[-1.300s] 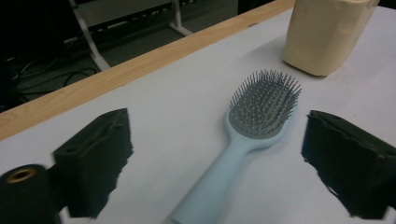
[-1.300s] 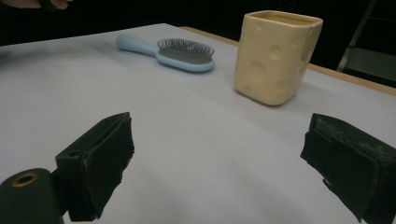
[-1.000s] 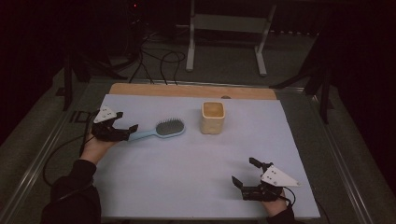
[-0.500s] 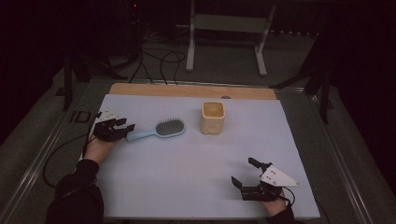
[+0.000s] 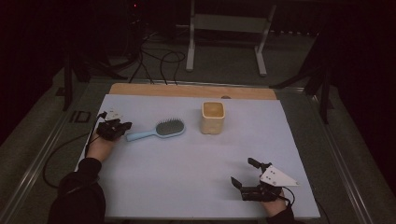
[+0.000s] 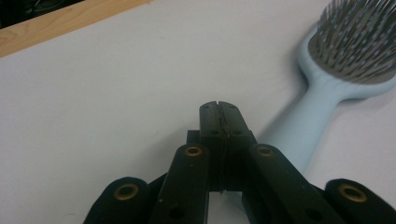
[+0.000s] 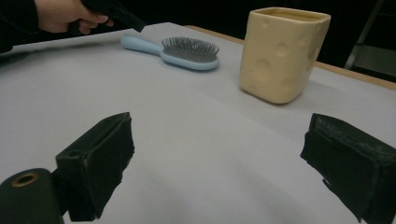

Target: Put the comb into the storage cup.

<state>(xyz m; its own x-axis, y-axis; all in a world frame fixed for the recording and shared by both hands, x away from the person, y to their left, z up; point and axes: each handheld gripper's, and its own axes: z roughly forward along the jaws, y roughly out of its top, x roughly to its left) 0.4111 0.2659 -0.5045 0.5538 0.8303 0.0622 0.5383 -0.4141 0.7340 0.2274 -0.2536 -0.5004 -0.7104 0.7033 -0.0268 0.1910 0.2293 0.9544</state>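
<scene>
The hairbrush [image 5: 158, 129] lies flat on the pale surface [image 5: 187, 177] toward the far left, bristles up, its light blue handle pointing left where a claw can reach it; the head is oval with grey pins. The left claw [image 5: 122, 126] sits just beside the handle's end, jaws pressed together on nothing. Right of the brush stands a cream, dimpled cup [image 5: 213, 117], upright. The right claw [image 5: 243, 173] rests near and right, jaws wide apart, empty.
</scene>
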